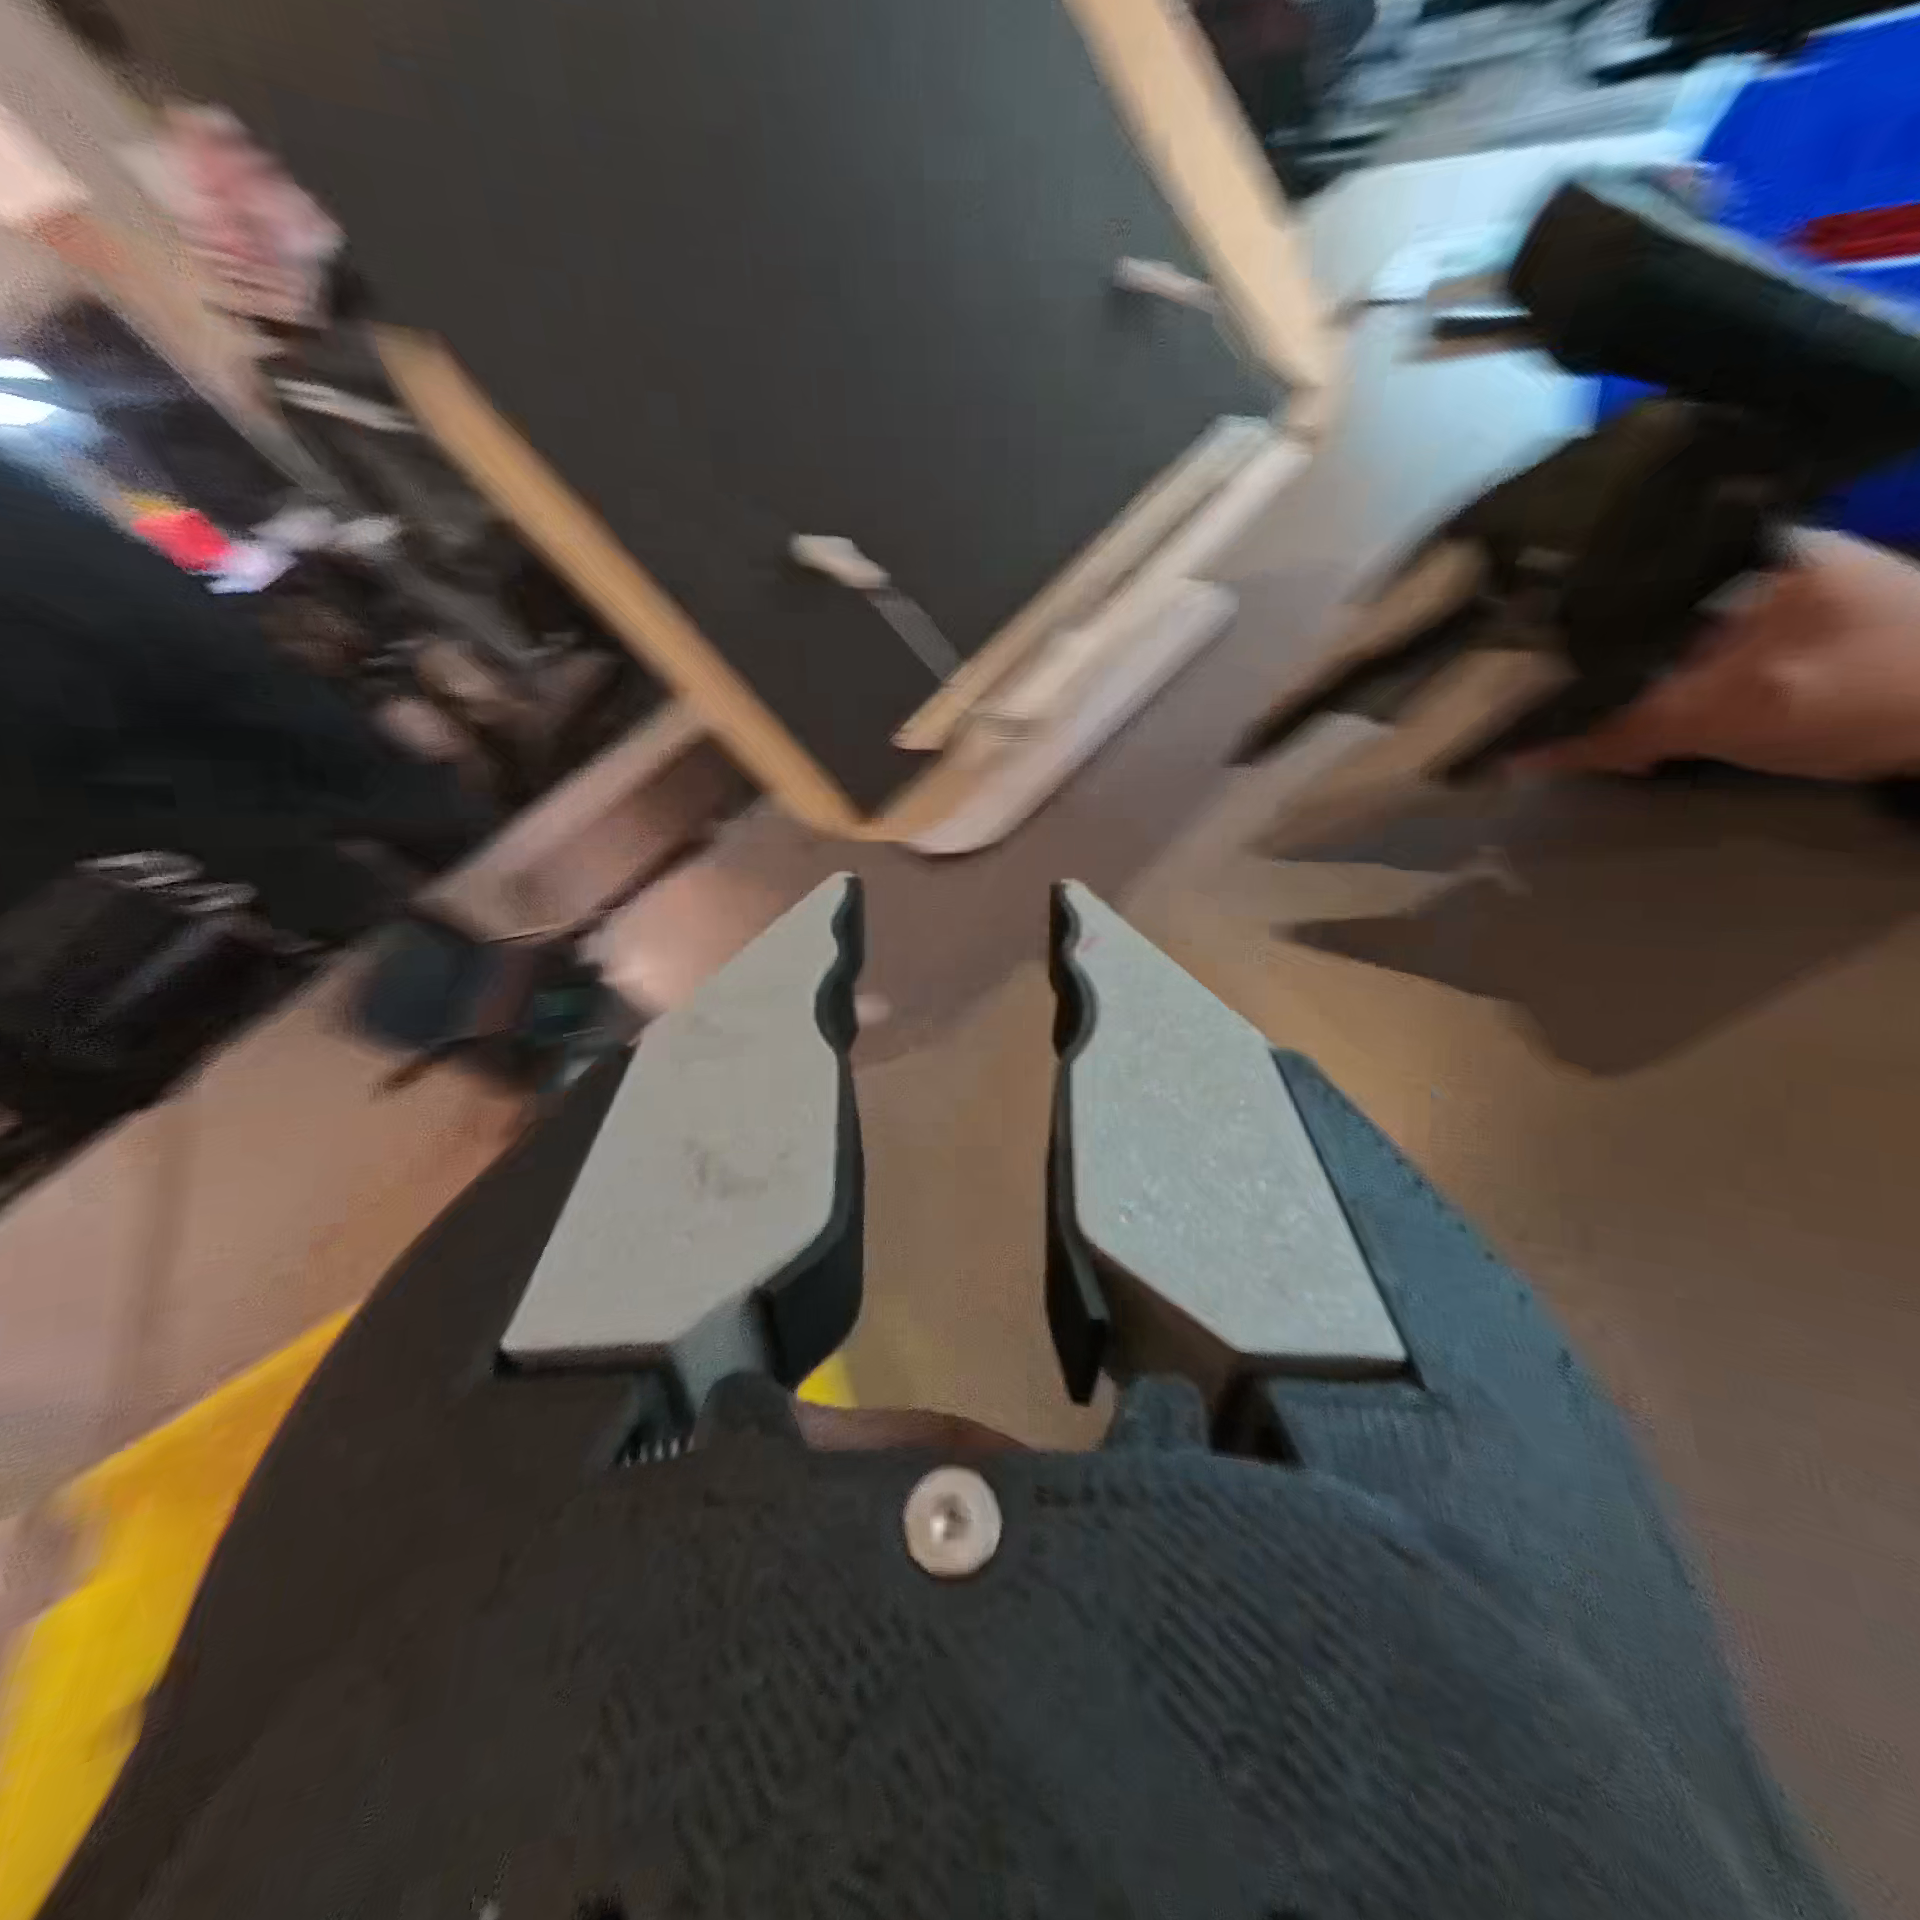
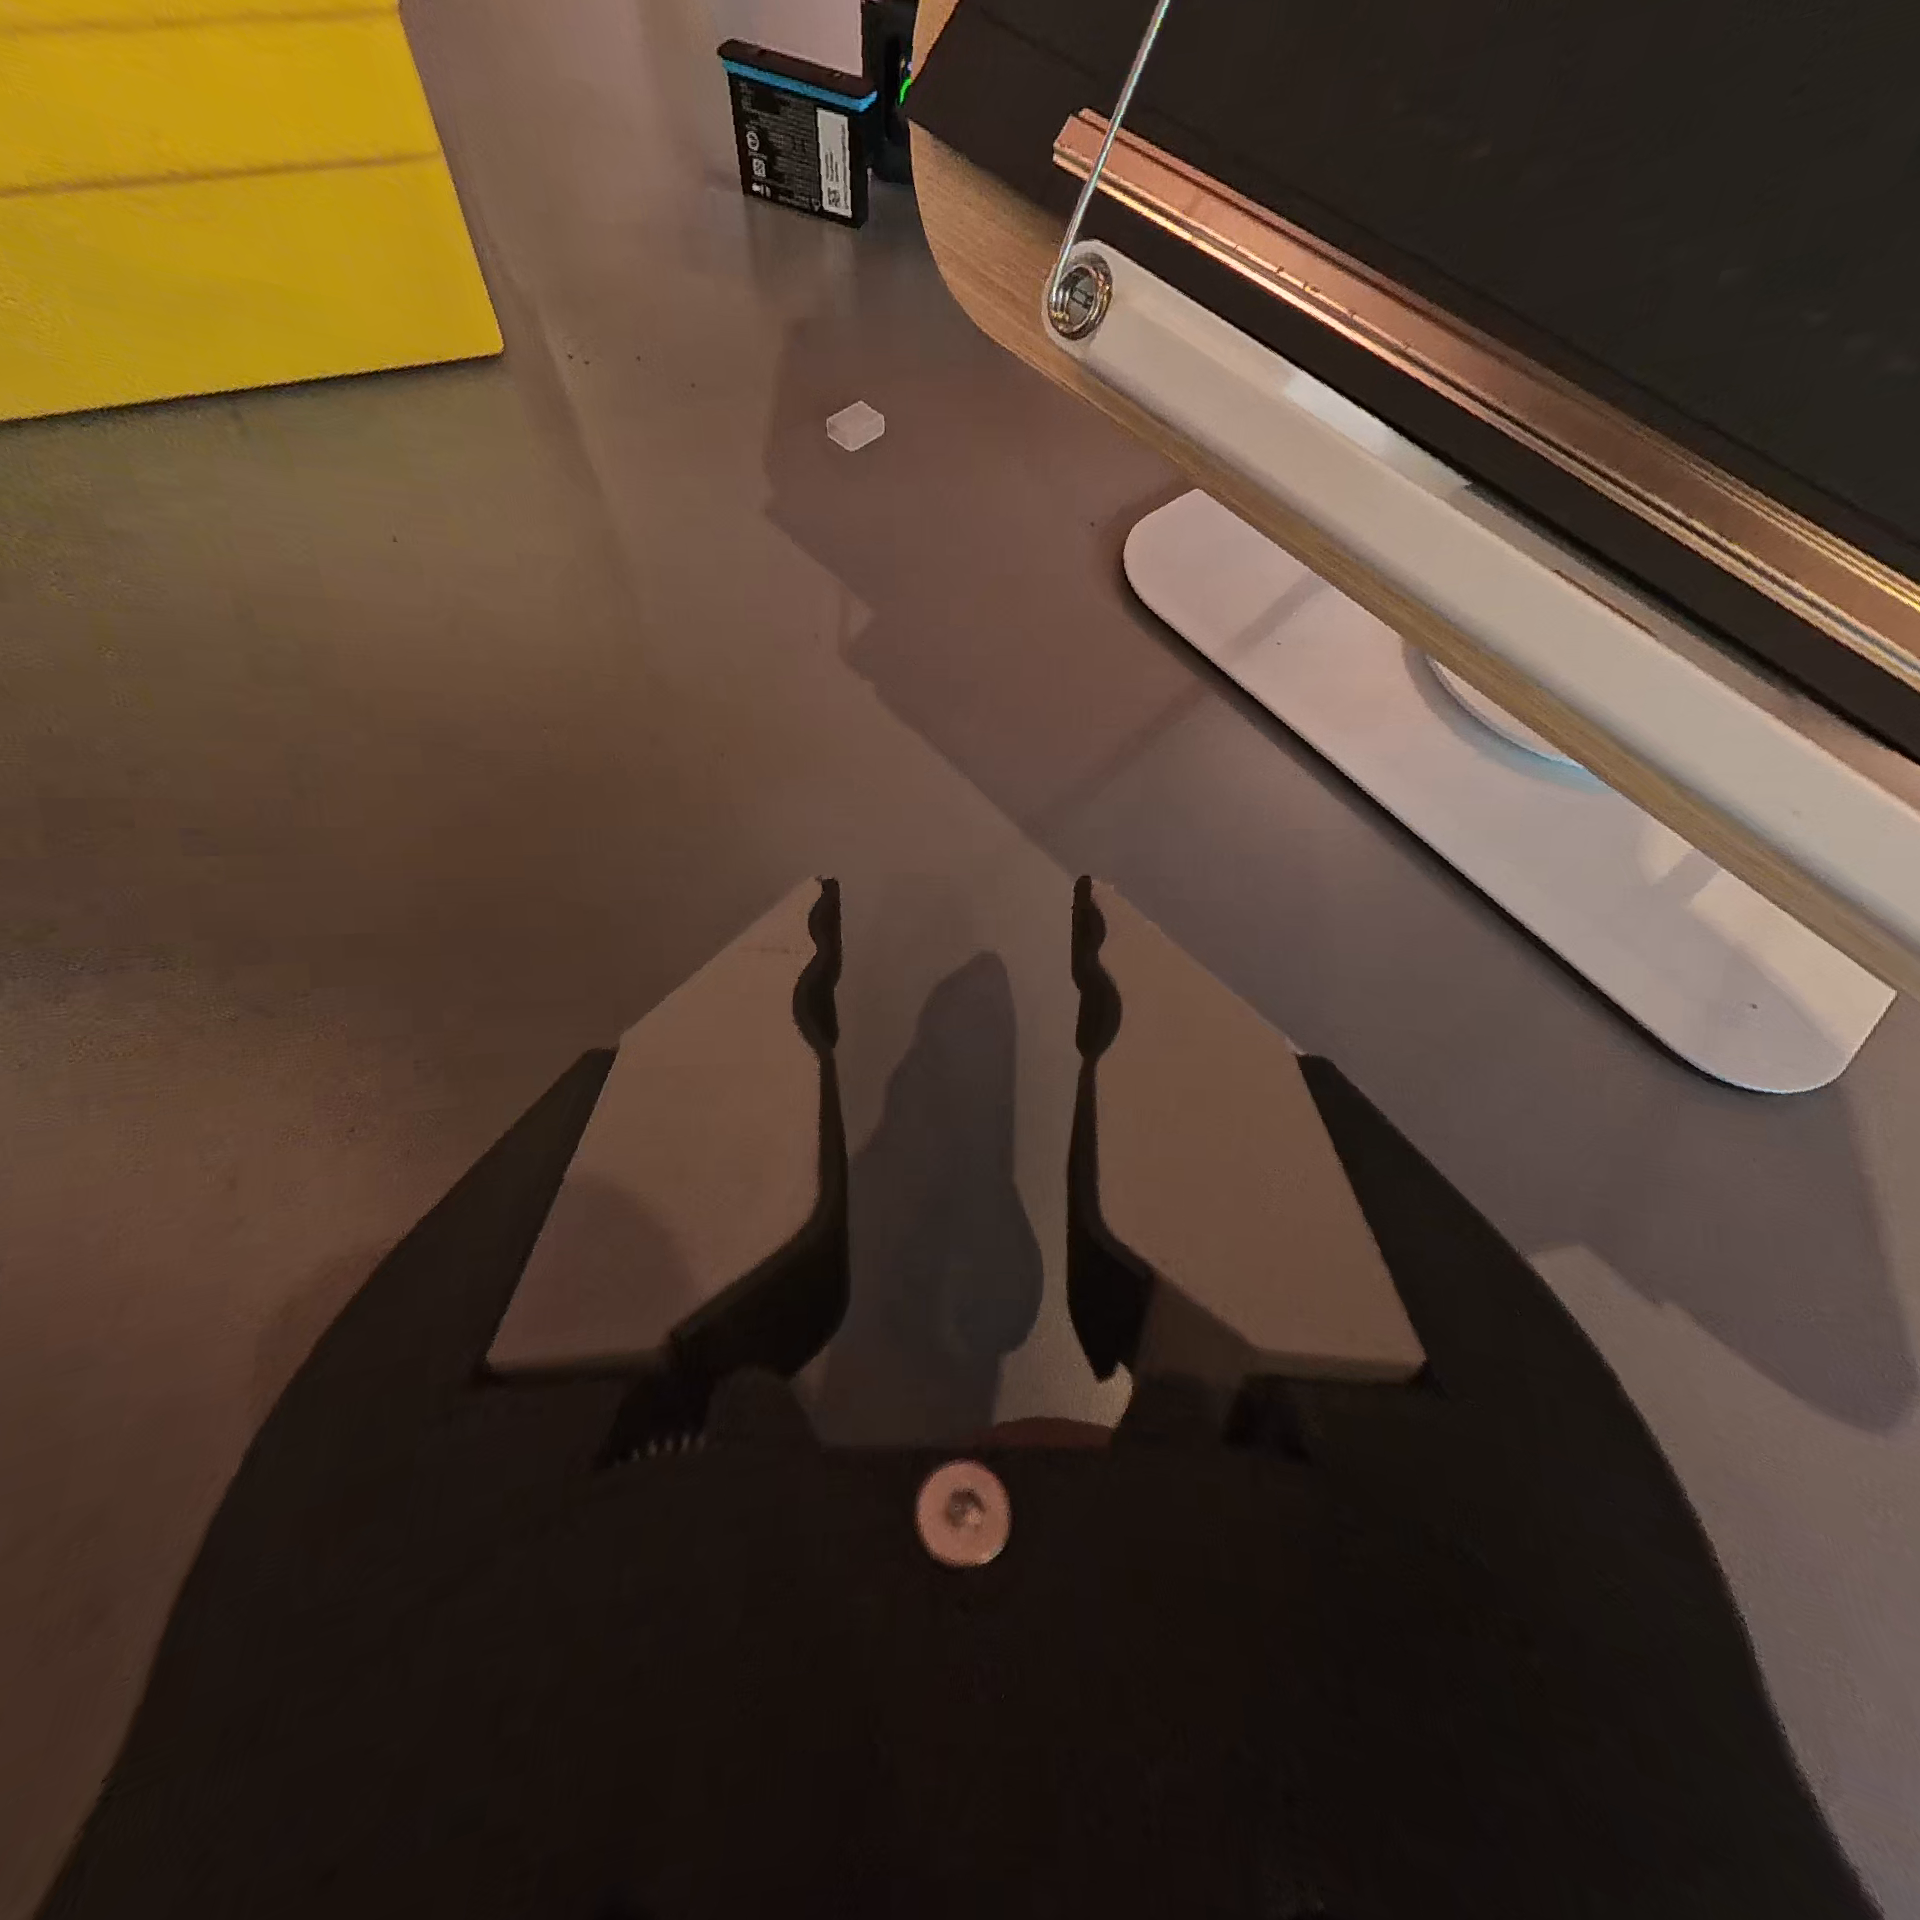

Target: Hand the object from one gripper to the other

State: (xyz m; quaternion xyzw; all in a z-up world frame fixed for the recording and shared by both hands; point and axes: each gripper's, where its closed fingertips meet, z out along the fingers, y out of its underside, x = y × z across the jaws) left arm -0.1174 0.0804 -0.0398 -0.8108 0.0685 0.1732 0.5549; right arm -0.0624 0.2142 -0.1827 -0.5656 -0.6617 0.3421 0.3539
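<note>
Both black two-finger grippers, left (image 1: pixel 954 904) and right (image 2: pixel 954 904), gape part-open and empty; small translucent cube (image 2: pixel 855 424) lies ungrasped on the grey table (image 2: pixel 416 727); handover apparently unstarted.

- Small translucent whitish block (image 2: pixel 855 426), roughly cube-shaped, flat face up
- Lying loose on the grey tabletop (image 2: pixel 416 727), gripped by no jaws
- Set in open space, well apart from everything around

Battery pack (image 2: pixel 798 145) is standing behind small cube (image 2: pixel 855 425) on the table (image 2: pixel 416 779); monitor base (image 2: pixel 1455 790) is lying right, mat (image 2: pixel 208 208) left.
</note>
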